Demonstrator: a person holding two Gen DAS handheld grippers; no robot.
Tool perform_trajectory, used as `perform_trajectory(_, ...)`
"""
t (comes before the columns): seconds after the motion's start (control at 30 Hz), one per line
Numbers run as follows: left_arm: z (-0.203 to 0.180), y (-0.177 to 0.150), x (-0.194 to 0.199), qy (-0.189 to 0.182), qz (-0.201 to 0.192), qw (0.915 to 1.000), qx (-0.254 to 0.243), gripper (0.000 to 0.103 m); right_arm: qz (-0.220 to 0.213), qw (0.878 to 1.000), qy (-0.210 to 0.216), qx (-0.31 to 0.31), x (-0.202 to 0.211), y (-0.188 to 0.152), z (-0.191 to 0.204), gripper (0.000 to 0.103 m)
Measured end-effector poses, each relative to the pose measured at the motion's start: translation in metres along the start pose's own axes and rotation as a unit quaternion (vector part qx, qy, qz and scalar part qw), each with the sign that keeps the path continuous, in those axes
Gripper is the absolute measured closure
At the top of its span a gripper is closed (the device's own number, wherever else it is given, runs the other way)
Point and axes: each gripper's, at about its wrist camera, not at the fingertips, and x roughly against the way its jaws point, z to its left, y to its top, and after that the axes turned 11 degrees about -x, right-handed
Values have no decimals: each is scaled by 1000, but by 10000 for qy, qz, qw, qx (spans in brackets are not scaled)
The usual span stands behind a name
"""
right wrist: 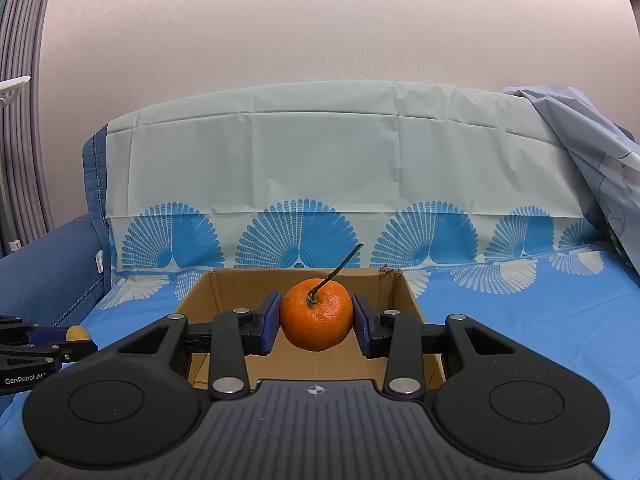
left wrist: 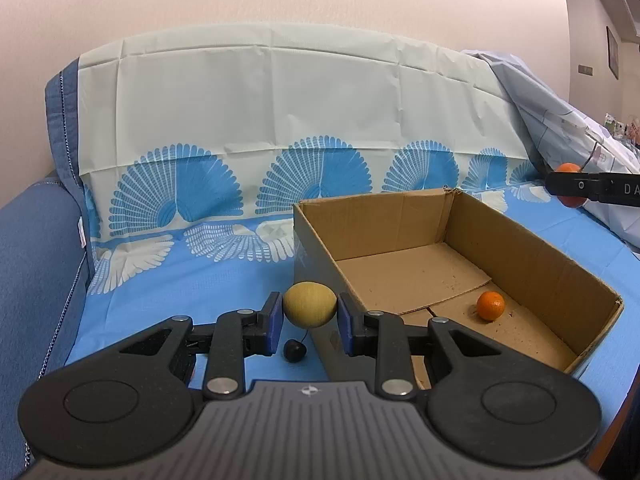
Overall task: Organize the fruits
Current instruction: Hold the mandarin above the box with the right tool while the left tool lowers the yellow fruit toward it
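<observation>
A stemmed tangerine (right wrist: 316, 316) sits clamped between the fingers of the right gripper (right wrist: 316, 322), held above the open cardboard box (right wrist: 404, 292). The left gripper (left wrist: 309, 318) has its fingers closed on a yellow lemon (left wrist: 310, 303) just beside the box's outer wall. Another tangerine (left wrist: 490, 305) lies inside the box, and a small dark fruit (left wrist: 295, 350) rests on the blue patterned cloth (left wrist: 192, 280).

Blue sofa (right wrist: 48, 268) under fan-print cloth (right wrist: 320, 184); plain pinkish wall (right wrist: 320, 32).
</observation>
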Motion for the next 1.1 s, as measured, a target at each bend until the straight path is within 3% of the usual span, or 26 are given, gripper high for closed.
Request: perform_trajectory(1.1,-22,4,1,-175,-202,9993,-245,71,31,10000,-63,57,-4,-2,-1,63)
